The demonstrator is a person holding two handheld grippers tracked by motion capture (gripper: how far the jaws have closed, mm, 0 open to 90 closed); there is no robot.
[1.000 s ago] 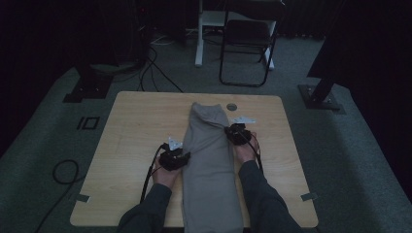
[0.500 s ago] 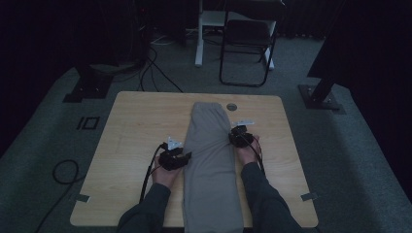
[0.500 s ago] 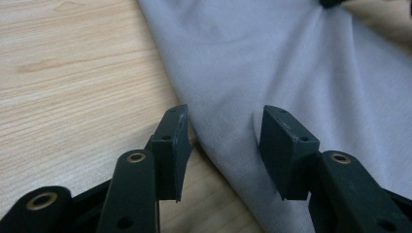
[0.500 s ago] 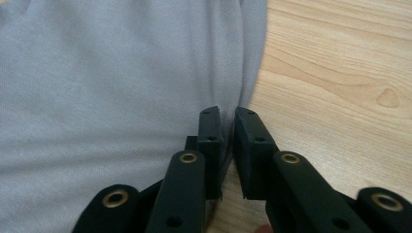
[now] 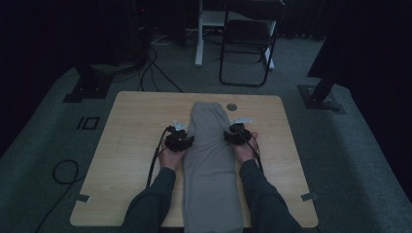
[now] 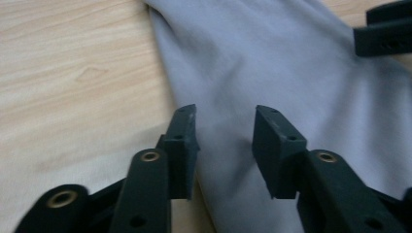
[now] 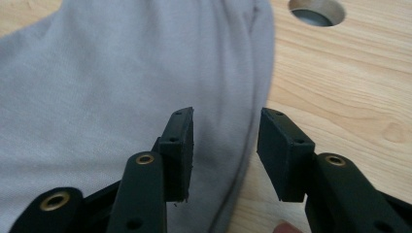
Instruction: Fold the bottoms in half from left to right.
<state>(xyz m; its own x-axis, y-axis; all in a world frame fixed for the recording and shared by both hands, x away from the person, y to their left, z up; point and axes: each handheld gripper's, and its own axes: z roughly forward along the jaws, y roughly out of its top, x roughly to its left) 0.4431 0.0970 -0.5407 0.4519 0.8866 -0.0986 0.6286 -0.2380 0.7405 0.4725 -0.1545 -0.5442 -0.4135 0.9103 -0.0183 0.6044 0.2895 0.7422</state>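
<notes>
This looks like a dim recording studio or lab set up for capturing handling work, not a home. A light wooden rectangular surface [image 5: 136, 145] with a round cable hole [image 5: 231, 106] stands alone on grey carpet floor [image 5: 350, 165] in the middle of the frame. At its left and right sit black metal stand bases [image 5: 87, 90], with loose black cables [image 5: 63, 170] trailing at left, and a black folding metal chair [image 5: 248, 43] by a white desk leg [image 5: 199, 34] at upper centre against dark surroundings.

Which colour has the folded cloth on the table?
Plain light grey cloth, no pattern; the right gripper view shows it best.
</notes>
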